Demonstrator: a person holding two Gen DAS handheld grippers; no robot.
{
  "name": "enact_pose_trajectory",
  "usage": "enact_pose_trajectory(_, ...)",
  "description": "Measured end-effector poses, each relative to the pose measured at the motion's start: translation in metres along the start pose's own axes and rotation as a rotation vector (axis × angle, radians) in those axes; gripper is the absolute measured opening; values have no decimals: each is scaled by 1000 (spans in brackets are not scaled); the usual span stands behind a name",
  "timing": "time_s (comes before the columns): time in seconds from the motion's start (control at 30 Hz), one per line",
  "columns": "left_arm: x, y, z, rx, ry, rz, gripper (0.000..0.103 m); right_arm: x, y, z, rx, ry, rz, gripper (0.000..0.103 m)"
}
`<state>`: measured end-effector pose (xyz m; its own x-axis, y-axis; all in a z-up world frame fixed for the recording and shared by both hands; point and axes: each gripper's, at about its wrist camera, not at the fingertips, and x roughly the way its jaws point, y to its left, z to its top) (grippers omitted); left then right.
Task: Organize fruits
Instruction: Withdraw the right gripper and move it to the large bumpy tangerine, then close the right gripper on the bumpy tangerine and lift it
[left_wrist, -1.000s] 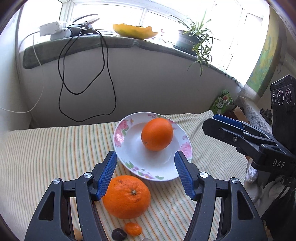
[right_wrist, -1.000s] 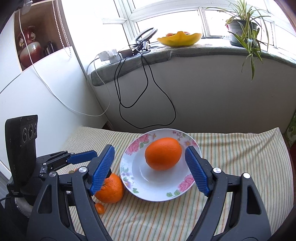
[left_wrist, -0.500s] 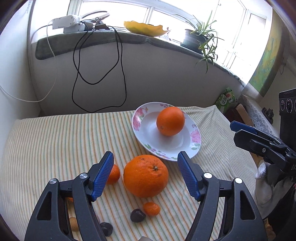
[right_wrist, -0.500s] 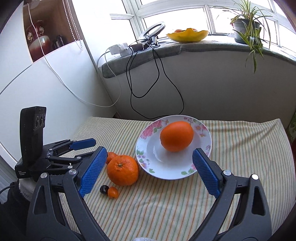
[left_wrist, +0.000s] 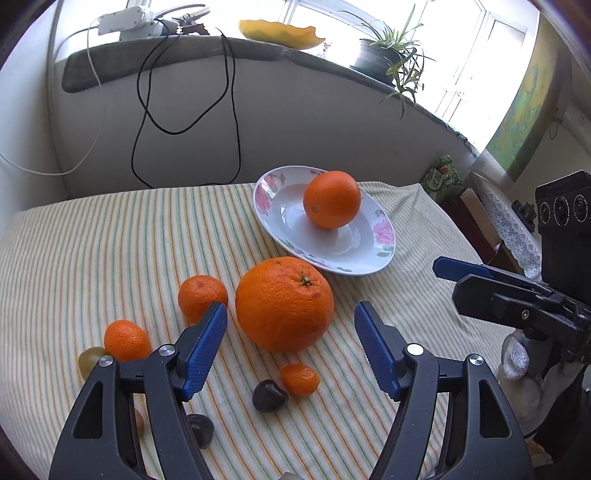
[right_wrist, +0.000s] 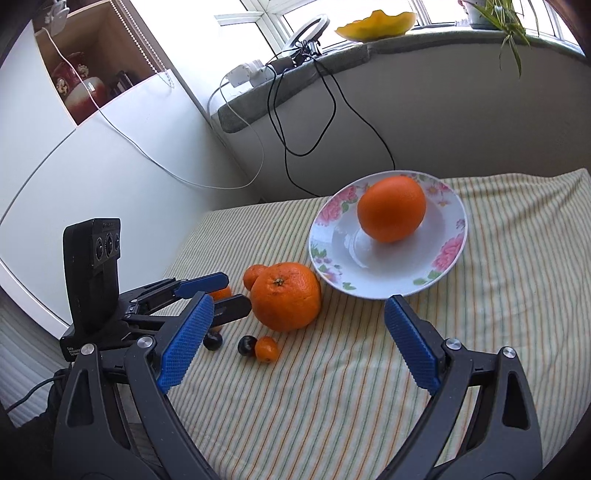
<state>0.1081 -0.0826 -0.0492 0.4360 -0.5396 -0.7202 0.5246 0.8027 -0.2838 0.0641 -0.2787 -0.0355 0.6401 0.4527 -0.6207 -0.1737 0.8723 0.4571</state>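
Observation:
A large orange (left_wrist: 284, 302) lies on the striped cloth just in front of my left gripper (left_wrist: 290, 321), whose blue pads flank it without touching; the jaws are open. A second orange (left_wrist: 331, 199) rests in the floral plate (left_wrist: 343, 254) beyond. Two mandarins (left_wrist: 202, 295) sit to the left; a tiny orange fruit (left_wrist: 300, 379) and a dark chestnut (left_wrist: 269, 395) lie near the fingers. My right gripper (right_wrist: 299, 302) hovers wide open and empty over the cloth, short of the plate (right_wrist: 369, 273) and the large orange (right_wrist: 286, 301).
A yellowish fruit (left_wrist: 90, 360) and another dark chestnut (left_wrist: 199, 428) lie at the lower left. Black cables (left_wrist: 232, 110) hang down the wall behind the table. The sill holds a yellow bowl (left_wrist: 280, 33) and a potted plant (left_wrist: 384, 62). The cloth drops off at the right edge.
Both views have drawn back from the plate and sunk. The large orange now sits centred between the left fingers. The right jaws have spread wider, the left ones a little.

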Motion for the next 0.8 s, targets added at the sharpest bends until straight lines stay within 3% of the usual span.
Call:
enact_pose_trajectory(0.33, 11, -3, -3, 34, 30, -6, 71, 39, -10, -8, 96, 76, 67, 90)
enact_pose_trajectory(0.43, 13, -5, -3, 45, 33, -6, 71, 50, -13, -8, 124, 108, 87, 79)
enact_pose_trajectory(0.8, 20, -5, -2, 69, 50, 9, 71, 73, -7, 0, 135, 136, 105, 75)
